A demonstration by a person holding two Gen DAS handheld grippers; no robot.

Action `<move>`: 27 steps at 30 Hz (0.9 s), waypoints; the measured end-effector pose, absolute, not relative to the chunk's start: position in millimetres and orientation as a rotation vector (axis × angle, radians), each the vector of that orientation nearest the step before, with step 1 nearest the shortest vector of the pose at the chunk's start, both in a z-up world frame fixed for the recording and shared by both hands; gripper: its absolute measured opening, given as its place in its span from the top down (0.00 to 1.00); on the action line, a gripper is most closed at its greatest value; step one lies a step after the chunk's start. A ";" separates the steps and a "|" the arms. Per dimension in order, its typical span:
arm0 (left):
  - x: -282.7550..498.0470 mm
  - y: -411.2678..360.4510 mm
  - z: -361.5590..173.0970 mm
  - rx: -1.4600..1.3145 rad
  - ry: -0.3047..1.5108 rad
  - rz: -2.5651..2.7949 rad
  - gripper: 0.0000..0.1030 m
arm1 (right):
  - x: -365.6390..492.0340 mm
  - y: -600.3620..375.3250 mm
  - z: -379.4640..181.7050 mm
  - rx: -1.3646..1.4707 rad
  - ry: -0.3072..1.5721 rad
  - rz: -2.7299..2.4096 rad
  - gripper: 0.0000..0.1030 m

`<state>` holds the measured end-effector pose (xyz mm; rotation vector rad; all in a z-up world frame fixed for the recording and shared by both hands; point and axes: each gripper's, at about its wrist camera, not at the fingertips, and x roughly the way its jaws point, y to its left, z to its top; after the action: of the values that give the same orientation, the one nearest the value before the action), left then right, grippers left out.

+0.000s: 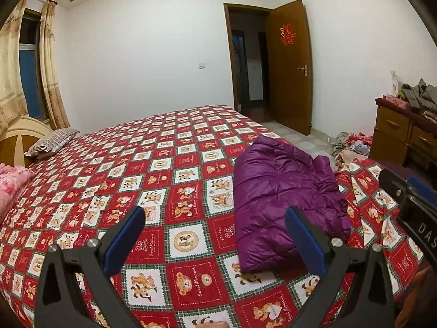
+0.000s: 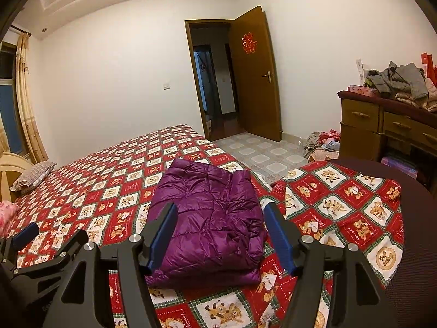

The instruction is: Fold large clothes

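A purple padded jacket [image 1: 281, 199] lies folded into a thick bundle on the bed [image 1: 153, 164], near its right edge. It also shows in the right wrist view [image 2: 210, 218]. My left gripper [image 1: 215, 218] is open and empty, above the bedspread to the left of the jacket; its right finger overlaps the jacket's near part. My right gripper [image 2: 221, 218] is open and empty, held over the near end of the jacket, with the bundle seen between its fingers. The left gripper [image 2: 27, 232] shows at the lower left of the right wrist view.
The bed carries a red checked bear bedspread [image 2: 109, 186]. A striped pillow [image 1: 52, 142] and pink bedding [image 1: 11, 183] lie at the left. A wooden dresser [image 2: 382, 128] with piled clothes [image 2: 401, 82] stands right. Clothes [image 2: 322, 142] lie on the tiled floor. The brown door [image 2: 254, 76] is open.
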<state>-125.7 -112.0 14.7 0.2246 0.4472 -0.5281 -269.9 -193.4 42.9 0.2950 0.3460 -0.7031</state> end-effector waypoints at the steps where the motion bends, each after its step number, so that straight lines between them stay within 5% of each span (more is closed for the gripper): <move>1: -125.4 -112.5 14.9 0.224 0.446 -0.529 0.00 | -270.2 -193.3 43.4 0.292 0.342 -0.706 0.36; 27: -125.1 -116.2 25.8 0.214 0.397 -0.505 0.00 | -271.6 -190.6 46.1 0.286 0.335 -0.727 0.35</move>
<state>-125.1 -116.2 25.8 0.2144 0.3970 -0.5049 -271.6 -190.6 46.1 0.2862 0.3349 -0.7272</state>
